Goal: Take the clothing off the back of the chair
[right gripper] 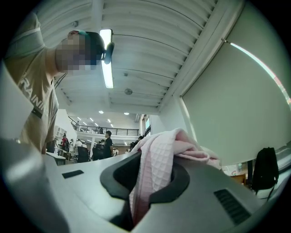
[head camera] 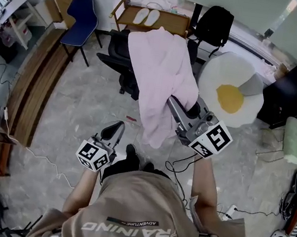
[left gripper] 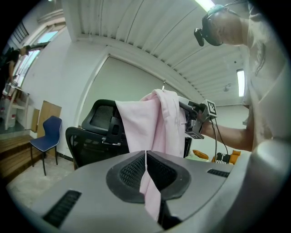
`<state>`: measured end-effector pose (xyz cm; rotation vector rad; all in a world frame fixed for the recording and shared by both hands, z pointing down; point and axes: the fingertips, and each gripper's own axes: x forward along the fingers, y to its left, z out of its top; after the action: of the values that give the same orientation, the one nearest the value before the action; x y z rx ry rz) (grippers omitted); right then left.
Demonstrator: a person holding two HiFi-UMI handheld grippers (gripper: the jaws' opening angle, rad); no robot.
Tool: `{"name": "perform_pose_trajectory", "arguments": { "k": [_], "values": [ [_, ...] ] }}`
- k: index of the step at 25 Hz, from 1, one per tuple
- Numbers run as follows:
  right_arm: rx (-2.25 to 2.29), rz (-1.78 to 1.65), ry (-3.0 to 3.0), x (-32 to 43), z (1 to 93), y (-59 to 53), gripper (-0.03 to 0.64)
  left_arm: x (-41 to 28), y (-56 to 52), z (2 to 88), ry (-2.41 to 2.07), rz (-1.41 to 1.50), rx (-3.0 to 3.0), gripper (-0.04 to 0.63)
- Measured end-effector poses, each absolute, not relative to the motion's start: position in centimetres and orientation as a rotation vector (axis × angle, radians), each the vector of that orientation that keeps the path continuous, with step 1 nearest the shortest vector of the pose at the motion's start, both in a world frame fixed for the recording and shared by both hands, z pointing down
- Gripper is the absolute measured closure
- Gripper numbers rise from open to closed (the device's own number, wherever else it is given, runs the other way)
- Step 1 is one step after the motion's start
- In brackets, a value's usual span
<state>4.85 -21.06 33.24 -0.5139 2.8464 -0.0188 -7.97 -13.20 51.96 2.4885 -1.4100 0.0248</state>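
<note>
The right hand-held gripper point(head camera: 175, 107) is clamped on a bunched fold of the pink garment point(head camera: 160, 73). The garment hangs from it with its long axis straight down, just in front of the black chair point(head camera: 117, 45) — whether any edge touches the chair back I cannot tell. The left hand-held gripper point(head camera: 118, 127), jaws together on nothing, points at the dangling lower end from beside it, so of the 2 it is nearer that free end — carrying the garment clear likely falls to the right.

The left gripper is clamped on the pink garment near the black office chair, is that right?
Not quite. It is the right gripper that is clamped on the pink garment near the black office chair. The right gripper view shows the cloth bunched between its jaws.
</note>
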Motion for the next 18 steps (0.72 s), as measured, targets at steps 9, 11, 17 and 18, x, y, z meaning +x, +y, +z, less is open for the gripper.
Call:
{"name": "perform_pose_trajectory", "arguments": {
  "k": [9, 11, 17, 18],
  "values": [
    [-0.494, -0.040, 2.843, 5.7, 34.2, -17.2, 0.558, -8.8, -8.5, 52.5, -1.470, 0.059, 2.453, 0.574],
    [-0.510, -0.036, 2.839, 5.8, 34.1, -16.7, 0.558, -8.6, -8.3, 52.2, -1.453, 0.047, 2.467, 0.574],
    [-0.554, -0.020, 2.841, 5.2, 33.9, -14.5, 0.558, -8.9, -7.2, 51.9, -1.392, 0.033, 2.515, 0.574],
    [-0.565, -0.017, 2.839, 5.1, 33.8, -14.1, 0.558, -9.0, -7.1, 51.7, -1.382, 0.032, 2.524, 0.574]
  ]
}}
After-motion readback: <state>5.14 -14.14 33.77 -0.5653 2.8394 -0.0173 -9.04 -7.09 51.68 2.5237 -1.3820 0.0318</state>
